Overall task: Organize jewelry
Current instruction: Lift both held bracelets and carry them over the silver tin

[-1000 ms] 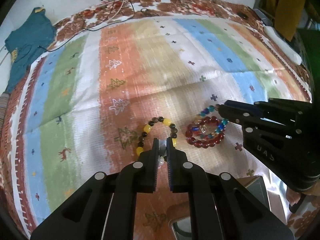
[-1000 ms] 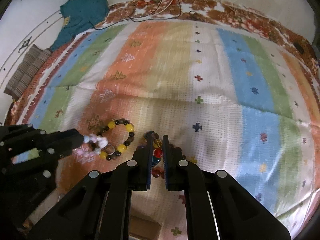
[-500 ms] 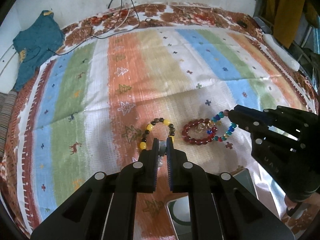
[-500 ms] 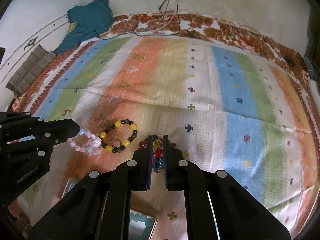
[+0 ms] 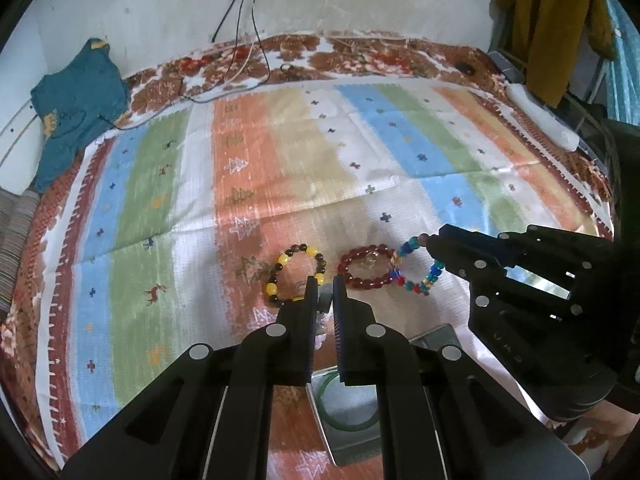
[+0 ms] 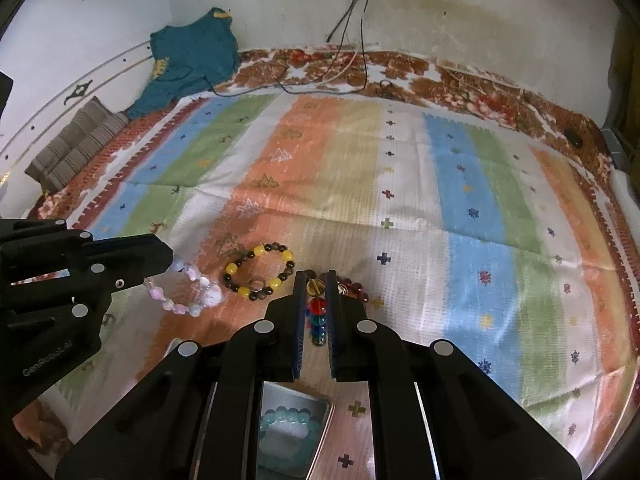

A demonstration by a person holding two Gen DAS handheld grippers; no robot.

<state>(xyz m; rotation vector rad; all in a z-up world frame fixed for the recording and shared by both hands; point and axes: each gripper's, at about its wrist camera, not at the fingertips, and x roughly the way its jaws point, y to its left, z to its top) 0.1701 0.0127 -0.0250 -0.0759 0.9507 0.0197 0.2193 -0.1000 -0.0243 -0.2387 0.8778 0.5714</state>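
Between the left tool (image 5: 324,300) jaws hangs a pink bracelet (image 6: 188,292), firmly grasped. The right tool (image 6: 316,300) is clenched on a multicolour bracelet (image 5: 416,272), above the bed cover (image 5: 280,168).

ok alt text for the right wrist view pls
The right gripper is shut on a multicoloured bead bracelet above a striped cloth, while the left gripper holds a pink bead bracelet beside a yellow-and-brown bracelet.

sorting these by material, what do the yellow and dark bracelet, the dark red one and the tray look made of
Yellow and dark bracelet: opaque glossy beads, likely stone or resin, with small highlights. Dark red bracelet: translucent glossy beads, probably glass or plastic. Tray: thin grey reflective walls, looks like metal.
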